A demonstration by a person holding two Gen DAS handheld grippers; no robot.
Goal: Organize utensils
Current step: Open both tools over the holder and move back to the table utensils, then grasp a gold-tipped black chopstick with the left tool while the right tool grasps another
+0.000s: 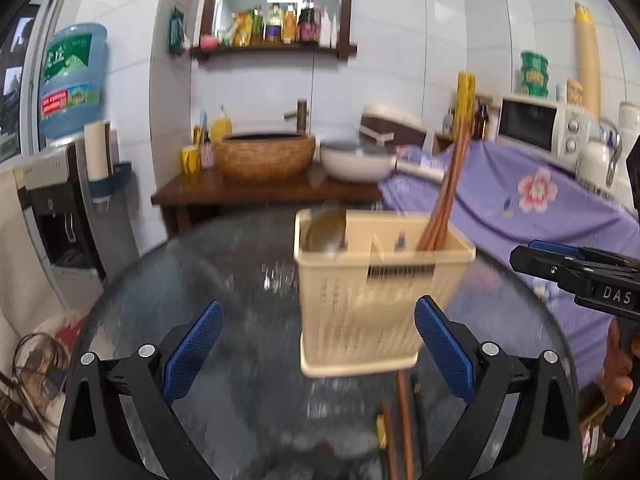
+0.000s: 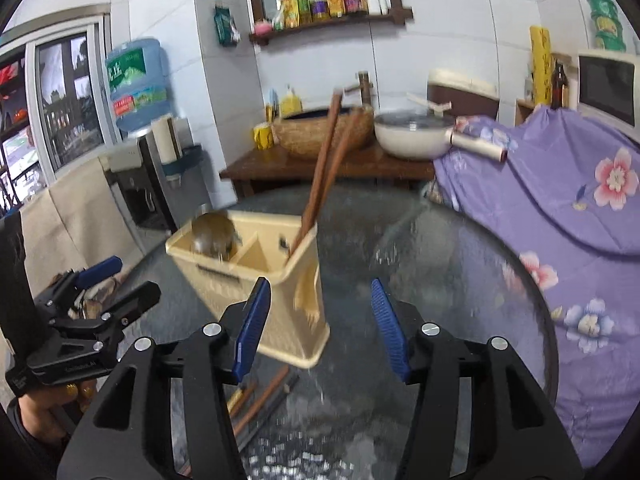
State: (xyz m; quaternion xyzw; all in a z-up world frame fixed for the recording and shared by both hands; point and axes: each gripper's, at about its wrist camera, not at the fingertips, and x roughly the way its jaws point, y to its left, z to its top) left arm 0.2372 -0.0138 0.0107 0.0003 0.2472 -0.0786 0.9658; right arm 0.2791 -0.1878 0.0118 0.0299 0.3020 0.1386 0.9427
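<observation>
A beige utensil holder [image 1: 372,292] stands on the round glass table [image 1: 240,280]. Brown chopsticks [image 1: 444,200] stand in its right compartment and a metal spoon [image 1: 326,232] in its left. The holder shows in the right wrist view [image 2: 256,280] with the chopsticks [image 2: 324,176] and spoon [image 2: 212,234]. More chopsticks [image 1: 404,420] lie on the glass in front of the holder, also seen in the right wrist view [image 2: 260,400]. My left gripper [image 1: 318,348] is open and empty, just before the holder. My right gripper [image 2: 316,328] is open and empty, near the holder's right side.
A purple flowered cloth [image 2: 560,208] covers furniture right of the table. Behind stand a wooden counter [image 1: 264,194] with a woven basin [image 1: 266,156] and a white pan [image 1: 356,162]. A water dispenser [image 1: 64,200] stands at left.
</observation>
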